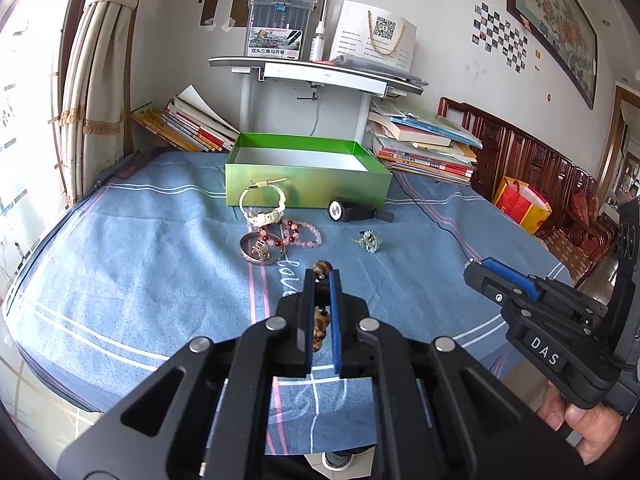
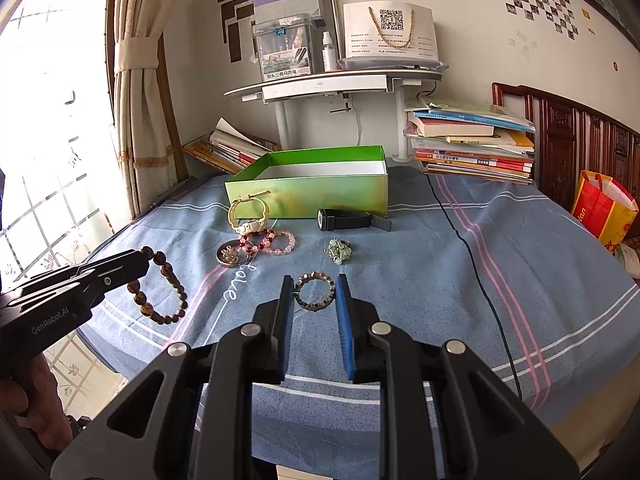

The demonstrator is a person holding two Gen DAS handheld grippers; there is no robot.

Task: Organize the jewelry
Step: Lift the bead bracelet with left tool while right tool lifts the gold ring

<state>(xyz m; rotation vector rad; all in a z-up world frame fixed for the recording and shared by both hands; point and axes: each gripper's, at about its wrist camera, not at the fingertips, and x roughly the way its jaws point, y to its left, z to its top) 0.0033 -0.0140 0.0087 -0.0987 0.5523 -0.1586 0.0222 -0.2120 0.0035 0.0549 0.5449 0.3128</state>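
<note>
The brown bead bracelet (image 2: 160,288) is being pinched by the left gripper (image 1: 321,280), the small beaded ring (image 2: 315,292) framed between the right gripper's (image 2: 315,292) part-spread fingers; the green box (image 1: 308,188) is being faced straight ahead toward the bench's far edge.

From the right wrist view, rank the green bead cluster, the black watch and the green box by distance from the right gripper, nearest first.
Measured from the right gripper:
1. Green bead cluster, on the blue cloth just beyond the fingertips, slightly right.
2. Black watch, farther back, lying in front of the box.
3. Green box, farthest, open, at the back of the cloth.

Watches (image 2: 352,219) before the box (image 2: 312,192); bracelets (image 2: 266,241) nearer (leftward)
</note>
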